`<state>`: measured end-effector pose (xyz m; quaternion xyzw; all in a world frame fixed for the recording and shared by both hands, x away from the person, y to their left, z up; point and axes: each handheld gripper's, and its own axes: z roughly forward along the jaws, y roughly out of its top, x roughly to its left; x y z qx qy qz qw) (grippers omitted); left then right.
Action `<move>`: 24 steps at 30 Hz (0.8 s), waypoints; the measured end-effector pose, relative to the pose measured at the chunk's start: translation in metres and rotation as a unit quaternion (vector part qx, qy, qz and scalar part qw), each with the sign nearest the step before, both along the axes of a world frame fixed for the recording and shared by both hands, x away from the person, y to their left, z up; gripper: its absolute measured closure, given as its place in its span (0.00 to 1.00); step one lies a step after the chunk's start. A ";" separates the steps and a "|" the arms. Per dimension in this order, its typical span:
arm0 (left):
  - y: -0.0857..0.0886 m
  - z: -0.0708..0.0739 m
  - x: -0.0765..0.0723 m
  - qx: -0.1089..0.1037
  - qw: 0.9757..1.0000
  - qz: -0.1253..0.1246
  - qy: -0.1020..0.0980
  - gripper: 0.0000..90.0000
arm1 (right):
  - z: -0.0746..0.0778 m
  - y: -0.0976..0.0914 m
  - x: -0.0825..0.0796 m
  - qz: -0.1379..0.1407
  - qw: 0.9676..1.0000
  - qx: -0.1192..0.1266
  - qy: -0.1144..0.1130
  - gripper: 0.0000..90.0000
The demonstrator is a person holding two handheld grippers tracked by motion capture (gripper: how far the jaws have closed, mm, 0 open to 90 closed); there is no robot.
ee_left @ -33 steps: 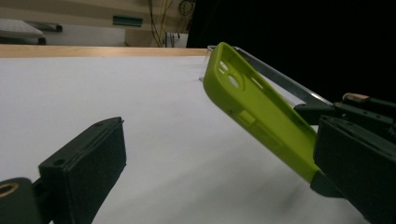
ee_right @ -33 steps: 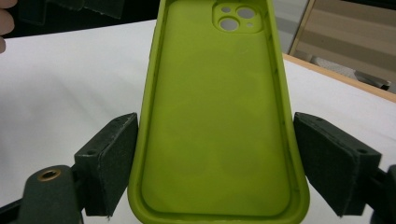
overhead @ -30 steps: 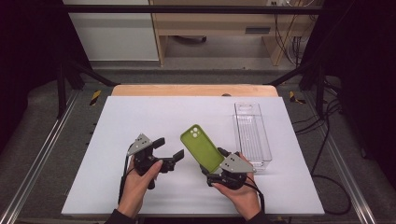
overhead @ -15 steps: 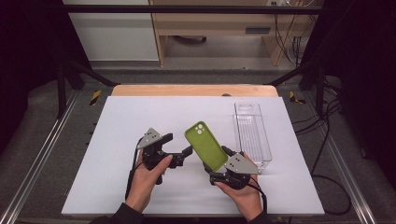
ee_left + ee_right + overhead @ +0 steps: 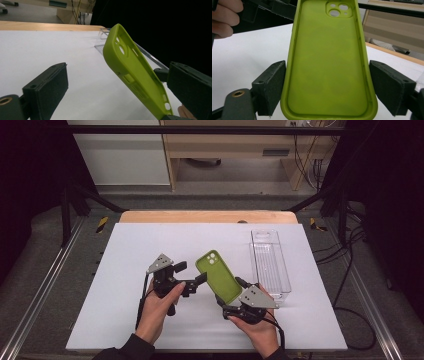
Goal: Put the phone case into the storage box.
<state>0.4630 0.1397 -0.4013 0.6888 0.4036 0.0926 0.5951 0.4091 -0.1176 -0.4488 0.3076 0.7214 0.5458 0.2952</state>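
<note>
Moved: left gripper (image 5: 192,281) has shifted toward the phone case (image 5: 218,276).
Left jaws: open, case between them, untouched.
Right gripper (image 5: 235,304): clamps case's lower end; long axis tilts toward the worktop's far edge.

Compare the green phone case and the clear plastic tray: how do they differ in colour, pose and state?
The green phone case is opaque lime green; the clear plastic tray is see-through. The case is lifted and tilted, its camera end up, while the tray lies flat on the white table. The case is clamped at its lower end by the right tool; no tool touches the tray. Both are long, shallow, open shells.
</note>
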 end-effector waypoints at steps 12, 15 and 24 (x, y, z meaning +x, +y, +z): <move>-0.007 0.002 -0.001 -0.014 1.000 -0.008 0.007 0.12 | -0.001 0.004 0.000 -0.001 1.000 0.008 0.001 0.19; -0.008 0.002 -0.001 -0.021 1.000 -0.004 0.006 0.17 | 0.000 0.003 0.000 -0.003 1.000 0.012 -0.001 0.19; -0.008 0.001 0.002 -0.059 0.998 -0.003 0.024 0.41 | -0.001 0.004 0.000 -0.004 1.000 0.016 0.001 0.19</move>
